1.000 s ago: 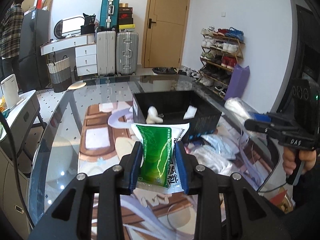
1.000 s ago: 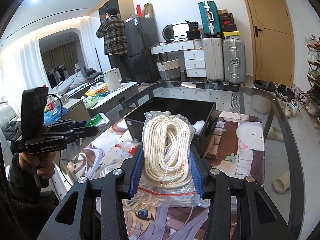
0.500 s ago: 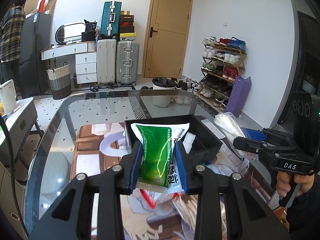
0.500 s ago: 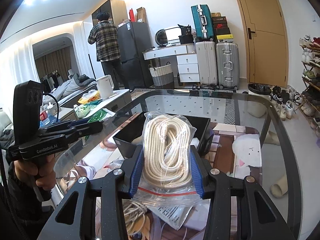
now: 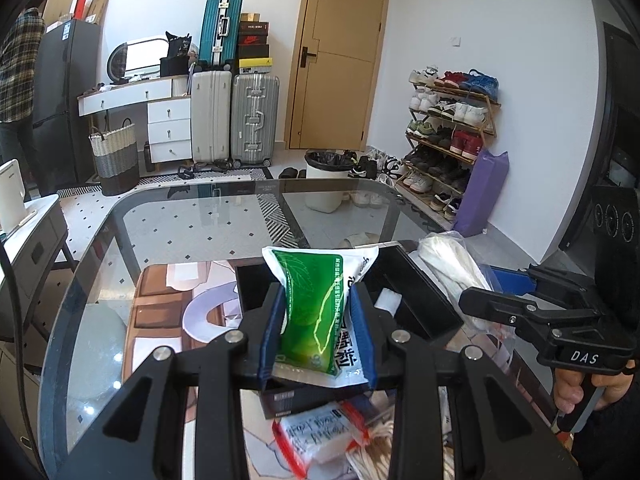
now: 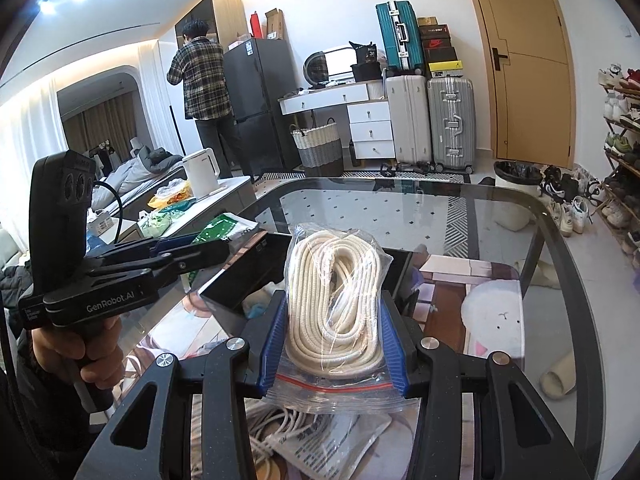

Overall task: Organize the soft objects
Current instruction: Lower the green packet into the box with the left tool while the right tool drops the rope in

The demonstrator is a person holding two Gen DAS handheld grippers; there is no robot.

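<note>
Black bin (image 5: 416,292) lies beyond left hand-held gripper (image 5: 316,332) clamping green packet (image 5: 316,312), right hand-held gripper (image 6: 334,340) clamping bagged rope (image 6: 334,300).

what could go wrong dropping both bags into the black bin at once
Both loads head for one small black bin, so the left gripper and right gripper could bump over it. The green packet is pinched near its lower half and its top flops free, so it may catch the bin's rim. The bagged rope is held through slick plastic and could slip early onto the glass table.
</note>
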